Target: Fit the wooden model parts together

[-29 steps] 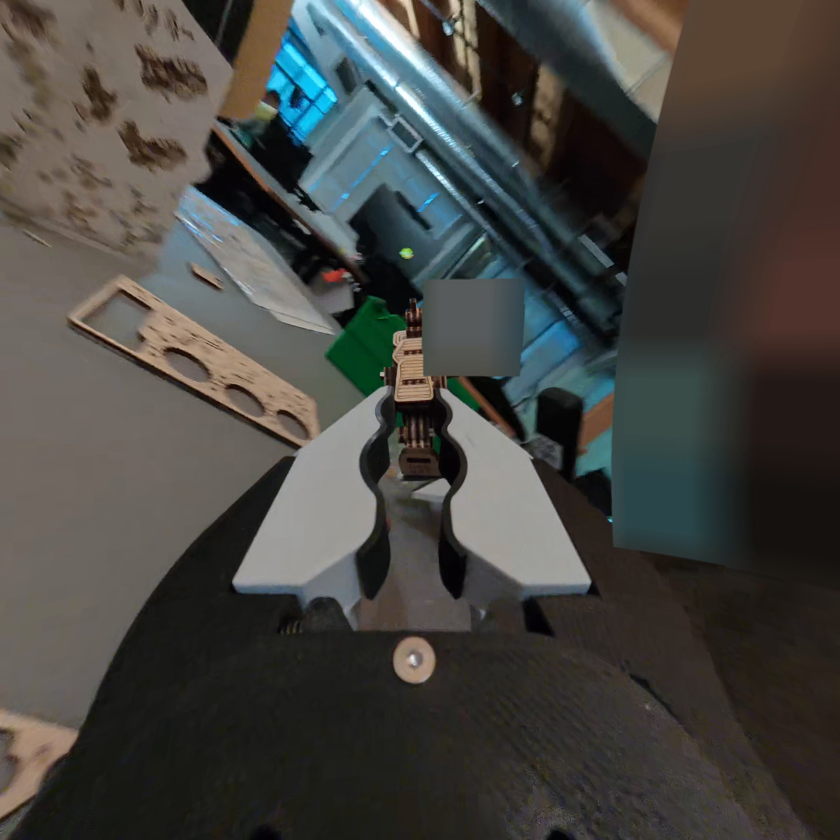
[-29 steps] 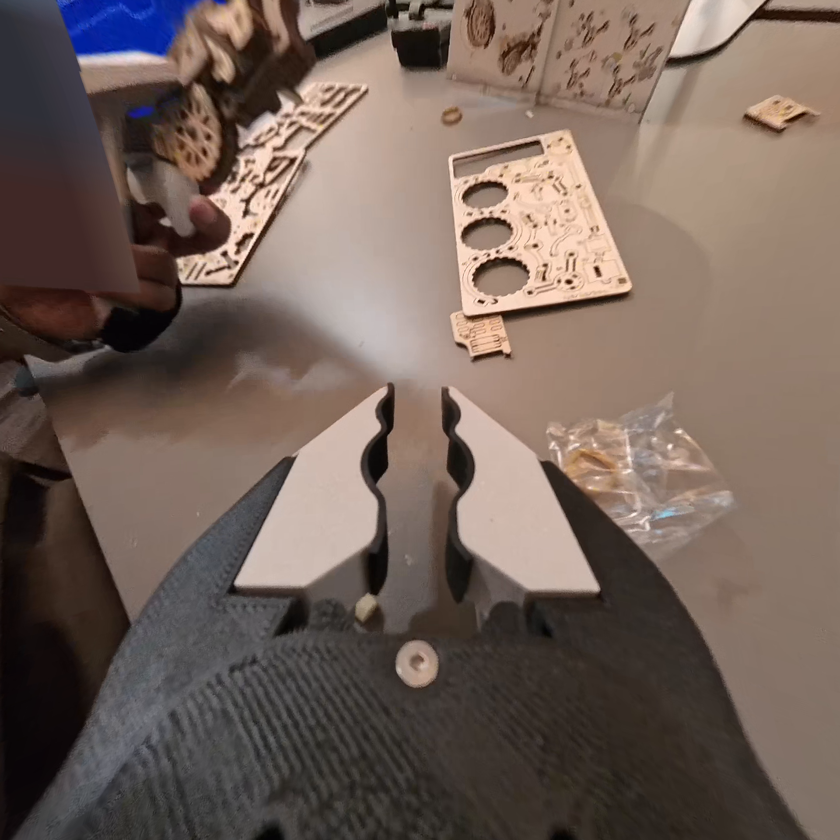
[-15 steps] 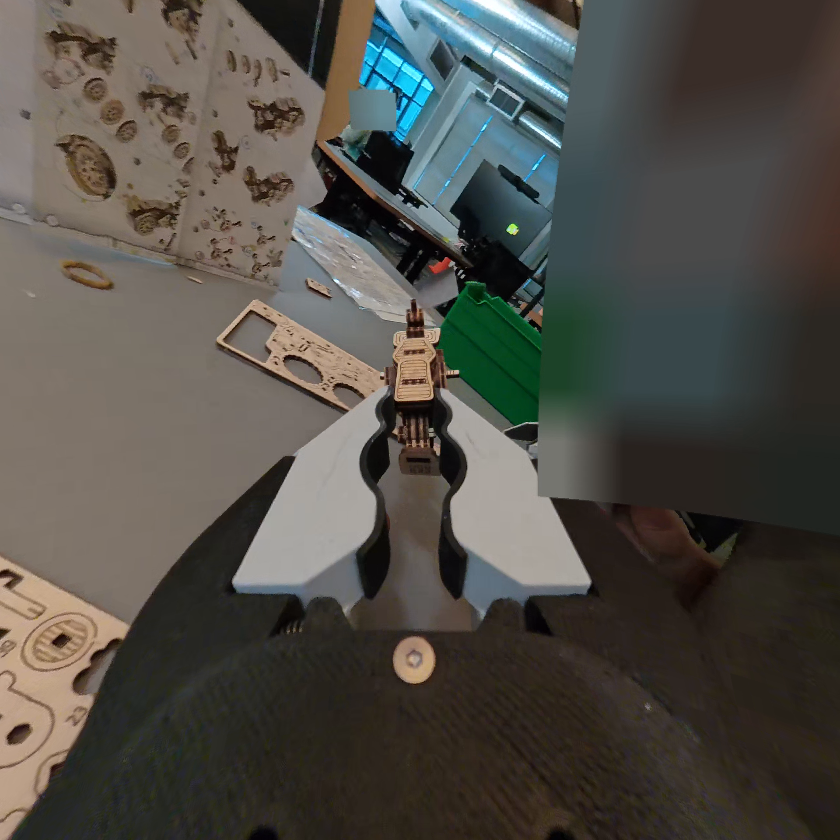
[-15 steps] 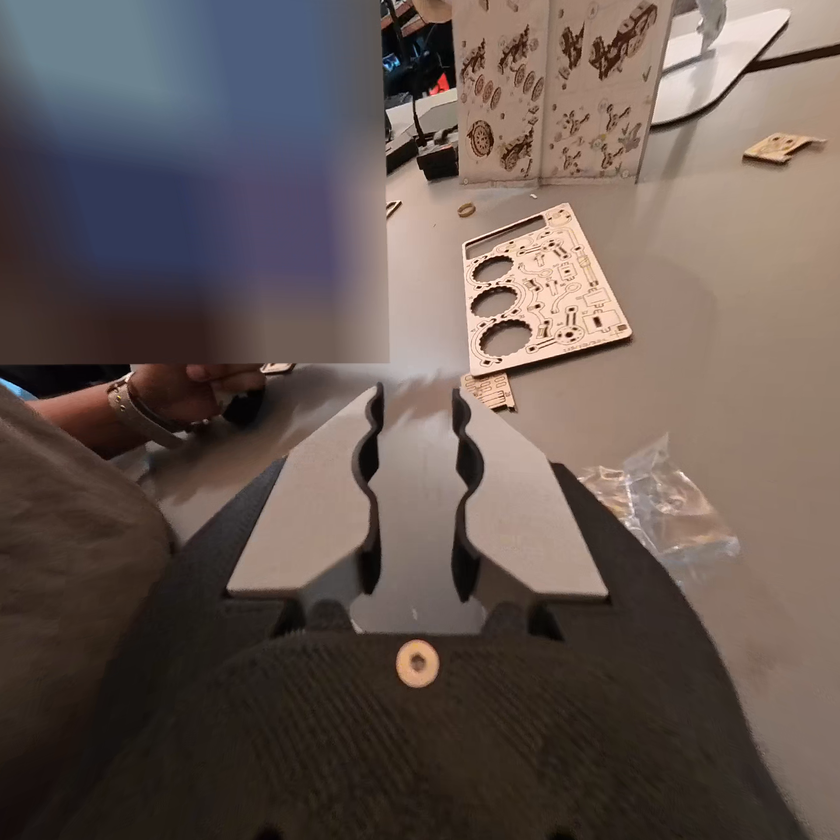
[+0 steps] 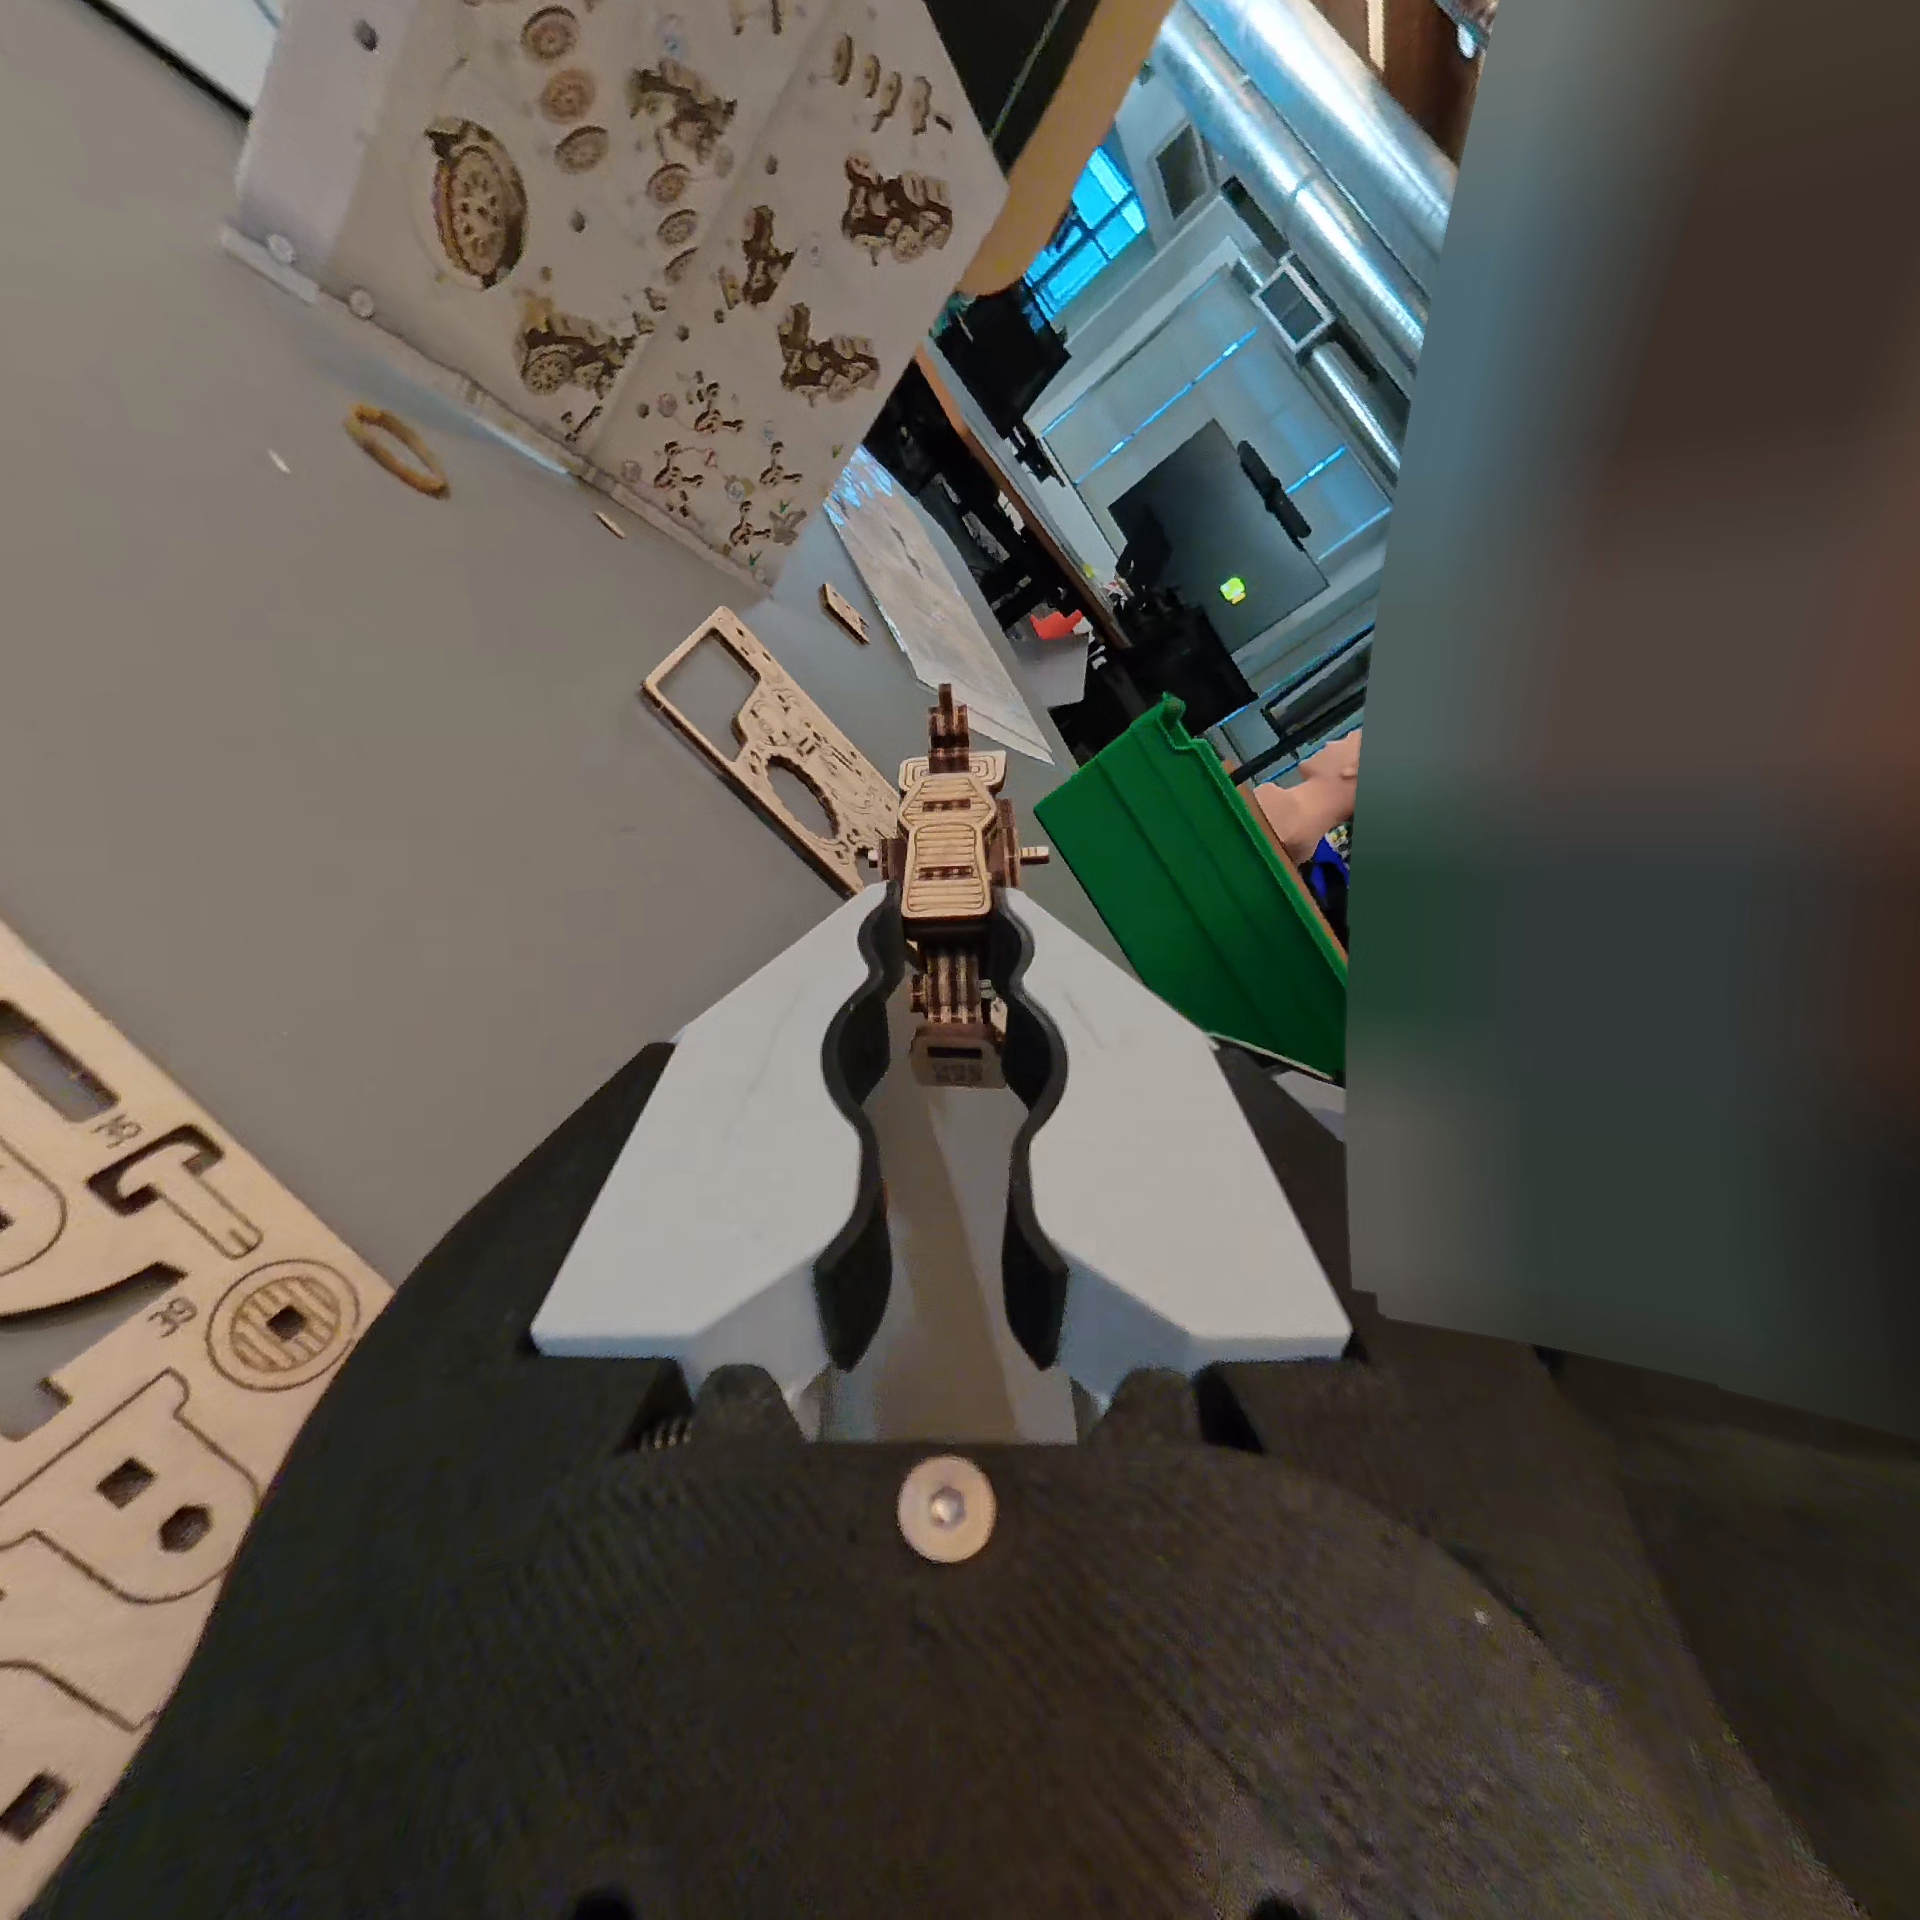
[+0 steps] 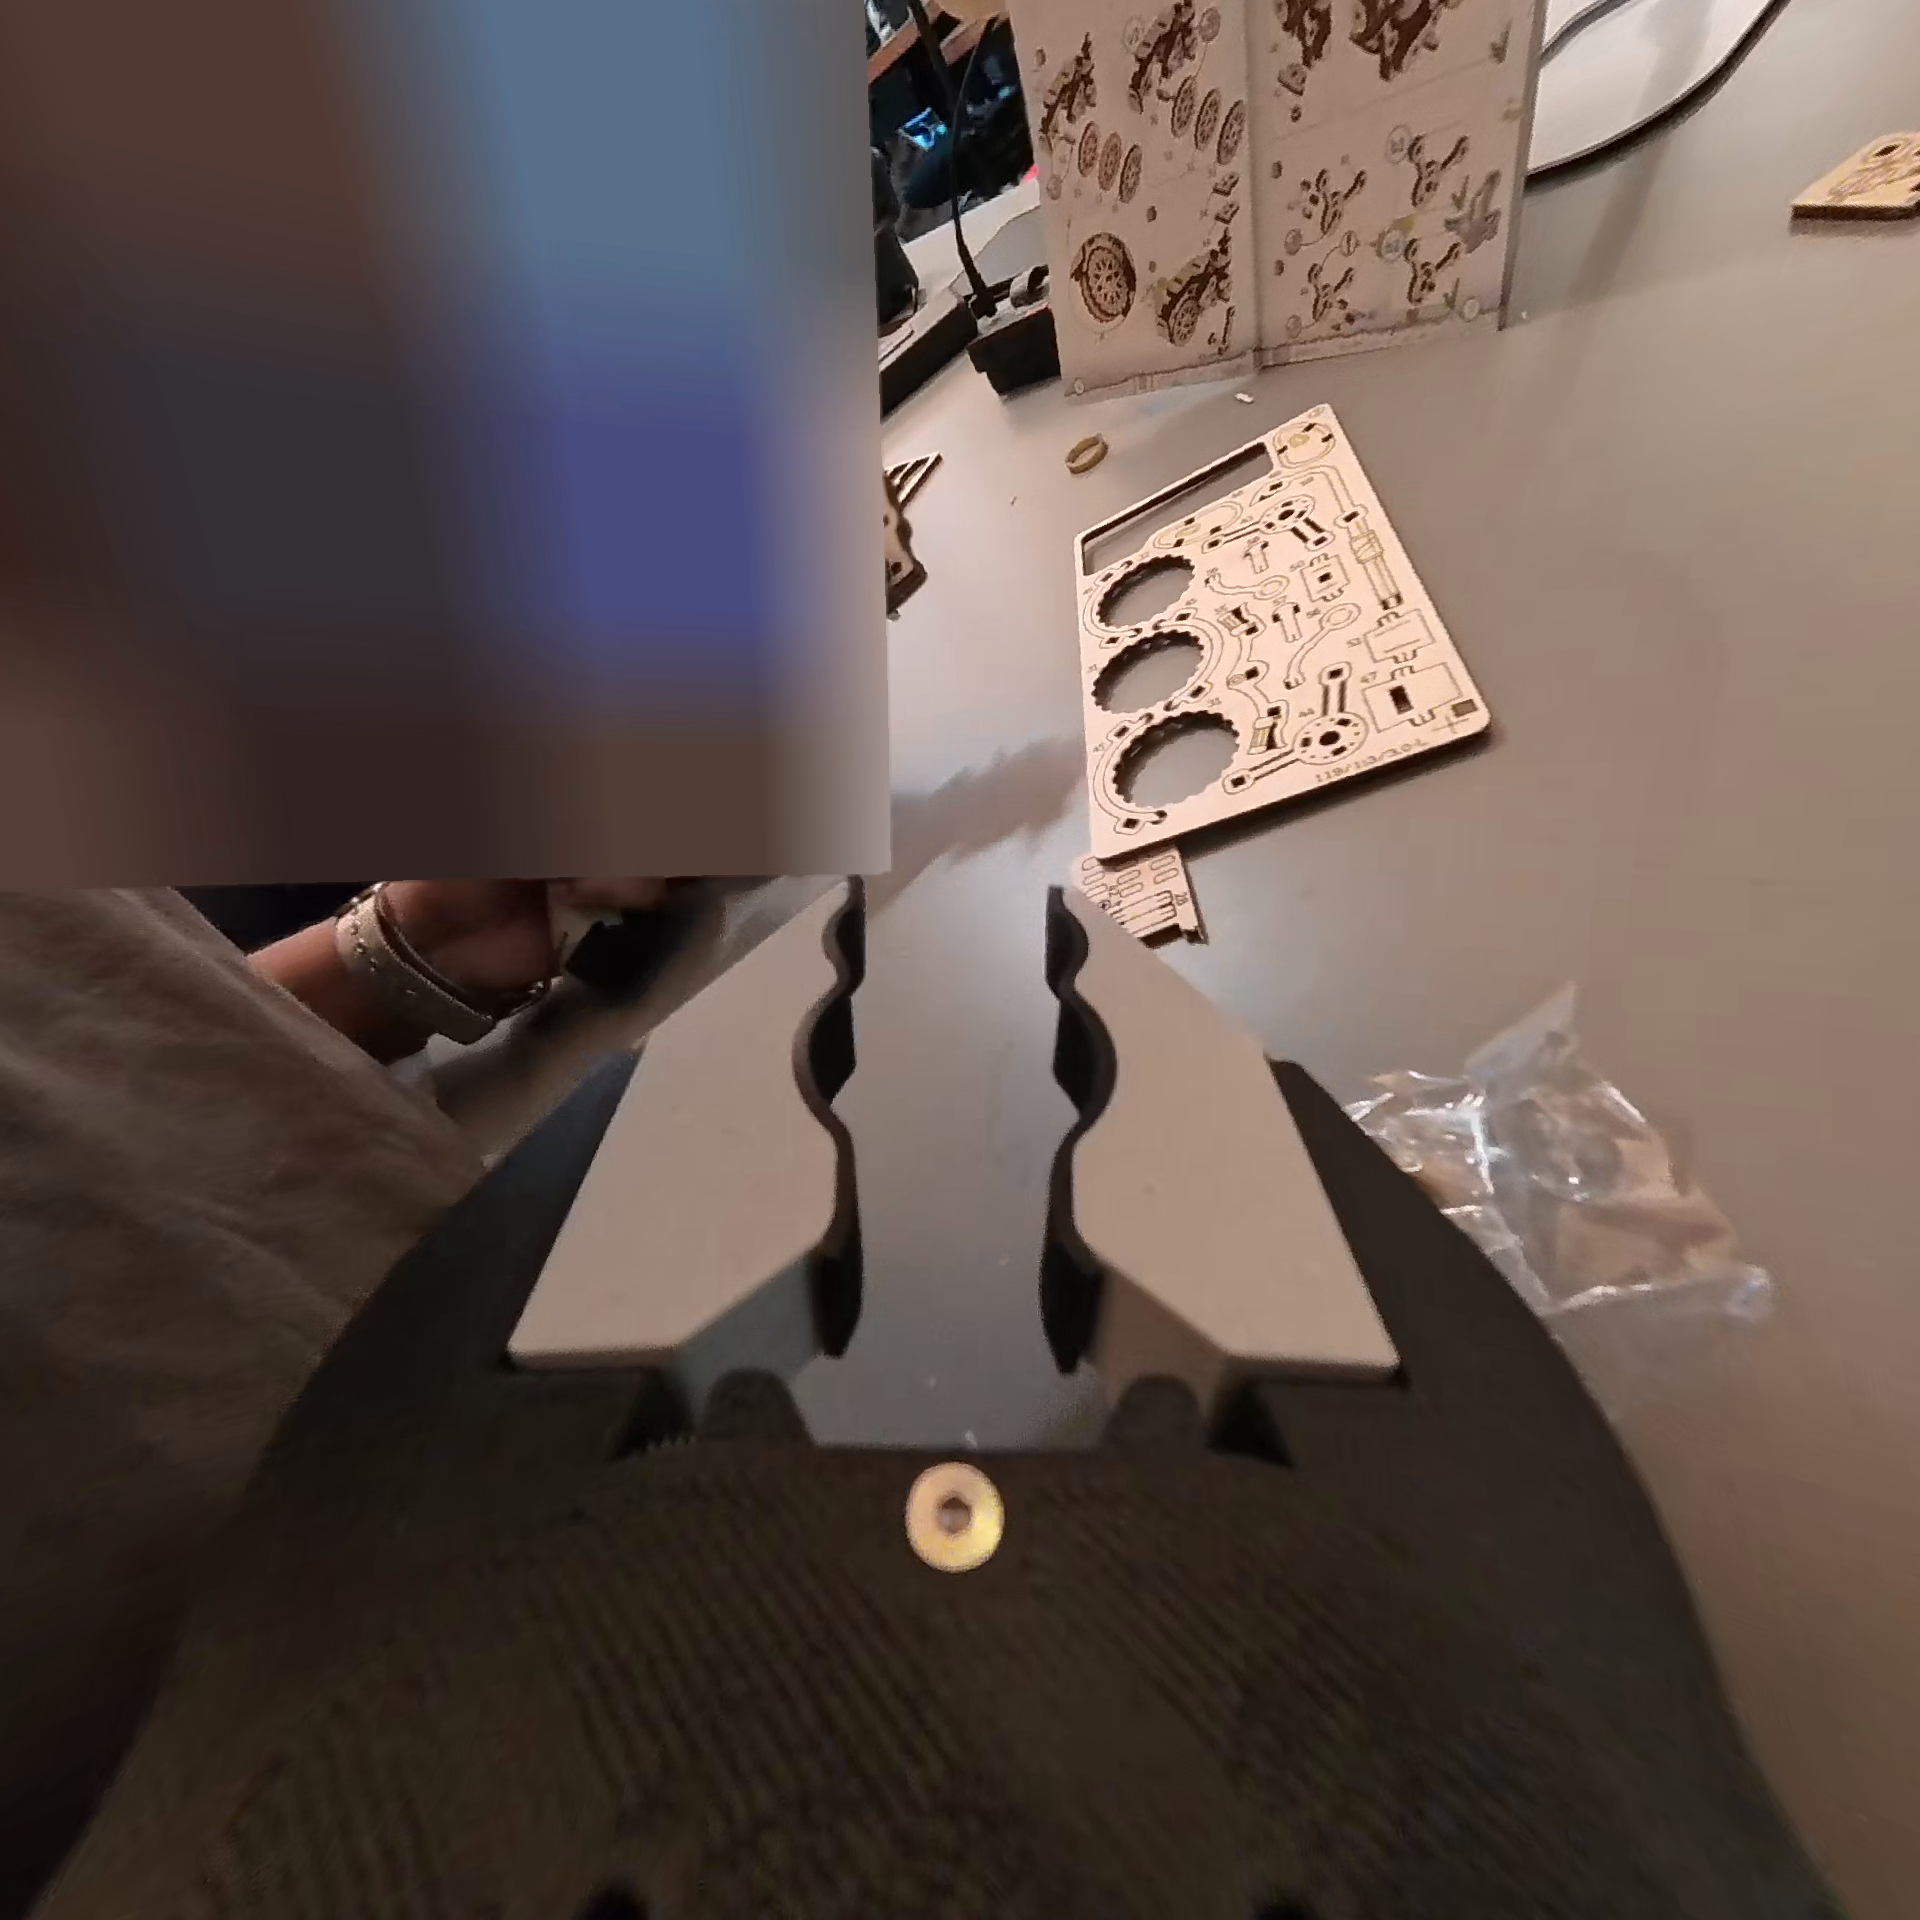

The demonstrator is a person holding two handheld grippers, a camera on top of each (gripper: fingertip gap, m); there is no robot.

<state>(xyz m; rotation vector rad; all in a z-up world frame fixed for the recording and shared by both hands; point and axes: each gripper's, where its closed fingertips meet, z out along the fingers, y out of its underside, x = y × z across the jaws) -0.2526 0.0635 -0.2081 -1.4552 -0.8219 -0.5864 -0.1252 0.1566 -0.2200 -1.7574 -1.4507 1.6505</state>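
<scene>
My left gripper (image 5: 945, 914) is shut on a small part-built wooden model (image 5: 948, 847), which sticks out past the fingertips above the grey table (image 5: 312, 727). My right gripper (image 6: 954, 909) is open and empty, low over the table. A wooden parts sheet with three round cut-outs (image 6: 1273, 634) lies ahead and right of it, with a small loose wooden piece (image 6: 1138, 899) by its near corner. The same sheet shows in the left wrist view (image 5: 774, 743). Another cut-out wooden sheet (image 5: 125, 1351) lies at the lower left of the left wrist view.
A folded instruction sheet (image 6: 1278, 177) stands upright at the back; it also shows in the left wrist view (image 5: 644, 239). A clear plastic bag of small parts (image 6: 1558, 1174) lies right of my right gripper. A green bin (image 5: 1195, 883) sits at the table edge. A person's hand and wristband (image 6: 447, 966) are left. About 15 cm separates my left fingertips from my right. The small loose wooden piece (image 6: 1138, 899) is about 5 cm from my right fingertips and 15 cm from my left.
The left gripper has swung round with the model still held, from facing the room to facing the table and instruction sheet. The right gripper's jaws have opened wider and it has turned towards the parts sheet.
</scene>
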